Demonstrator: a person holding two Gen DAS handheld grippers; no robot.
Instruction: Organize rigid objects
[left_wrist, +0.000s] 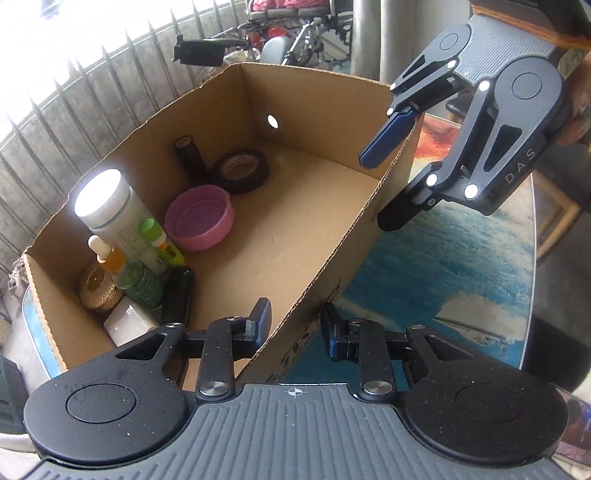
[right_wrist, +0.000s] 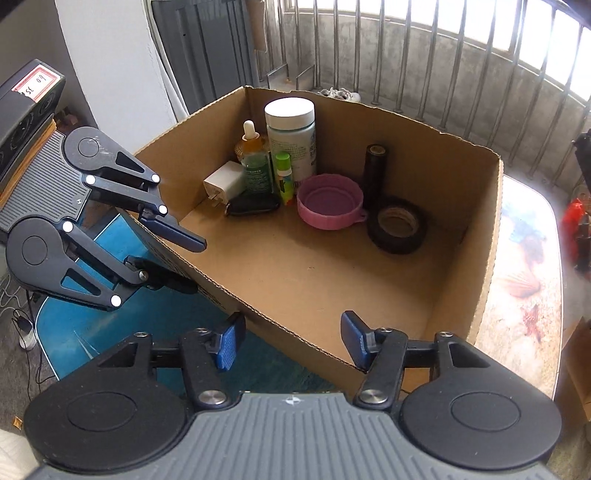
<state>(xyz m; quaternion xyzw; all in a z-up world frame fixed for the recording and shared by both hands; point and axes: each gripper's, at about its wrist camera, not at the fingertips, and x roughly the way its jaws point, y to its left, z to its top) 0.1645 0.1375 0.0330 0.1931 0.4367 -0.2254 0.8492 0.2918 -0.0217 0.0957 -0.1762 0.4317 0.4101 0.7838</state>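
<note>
An open cardboard box (left_wrist: 317, 103) (right_wrist: 424, 158) stands on a table printed with a sea picture (left_wrist: 443, 266). Along its far side stand a white-capped bottle (right_wrist: 291, 136), a dropper bottle (right_wrist: 253, 158), a green-capped tube (right_wrist: 283, 177), a white charger (right_wrist: 223, 181), a black key fob (right_wrist: 255, 205), a pink bowl (right_wrist: 330, 201), a black tape roll (right_wrist: 398, 225) and a black cylinder (right_wrist: 375, 166). My left gripper (left_wrist: 295, 325) (right_wrist: 197, 266) is open astride one box wall, its pads off the cardboard. My right gripper (right_wrist: 291, 339) (left_wrist: 375, 192) is open astride the adjoining wall near a corner.
Metal window bars (right_wrist: 461, 62) run behind the box. A black case with a red label (right_wrist: 29, 96) sits left of the table. Cables lie on the floor (right_wrist: 22, 321). A wheeled frame (left_wrist: 295, 33) stands beyond the box. The box's near floor (right_wrist: 314, 273) is bare.
</note>
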